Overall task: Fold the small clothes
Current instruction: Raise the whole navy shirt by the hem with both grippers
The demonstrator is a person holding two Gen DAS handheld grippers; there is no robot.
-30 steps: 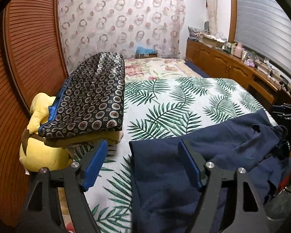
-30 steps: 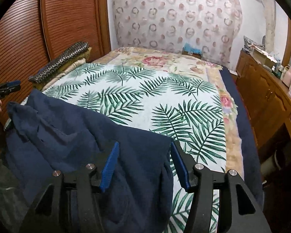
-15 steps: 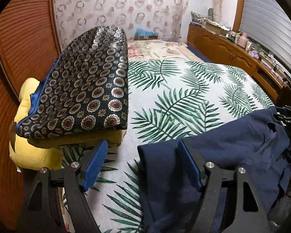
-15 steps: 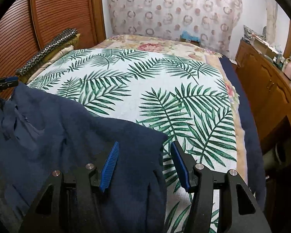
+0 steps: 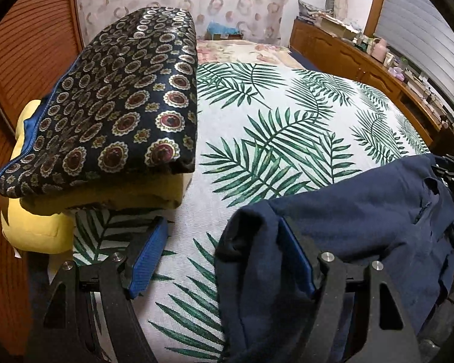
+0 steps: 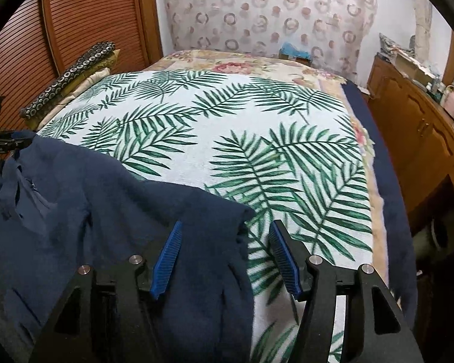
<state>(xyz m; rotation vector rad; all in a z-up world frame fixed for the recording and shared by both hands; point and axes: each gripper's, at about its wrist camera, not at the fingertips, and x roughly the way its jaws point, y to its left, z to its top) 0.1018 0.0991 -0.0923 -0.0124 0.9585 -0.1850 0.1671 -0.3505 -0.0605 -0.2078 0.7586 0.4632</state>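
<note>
The dark navy soft cloth garment (image 5: 363, 220) lies across the near edge of the palm-leaf printed bedspread (image 5: 287, 127), limp, light and prone to sag. My left gripper (image 5: 221, 254) stands released, one corner draped against its right pad. My right gripper (image 6: 225, 260) is opening around the opposite corner. I judge the corners the best holds.

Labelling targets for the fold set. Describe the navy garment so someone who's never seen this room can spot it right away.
Start from the bed cover with the green palm-leaf print. The navy garment lies over its near edge, spread out and rumpled. Unlike the folded dark medallion-print cloth stacked on yellow bedding by the wooden wall, it is plain, one solid dark blue, and unfolded.
</note>
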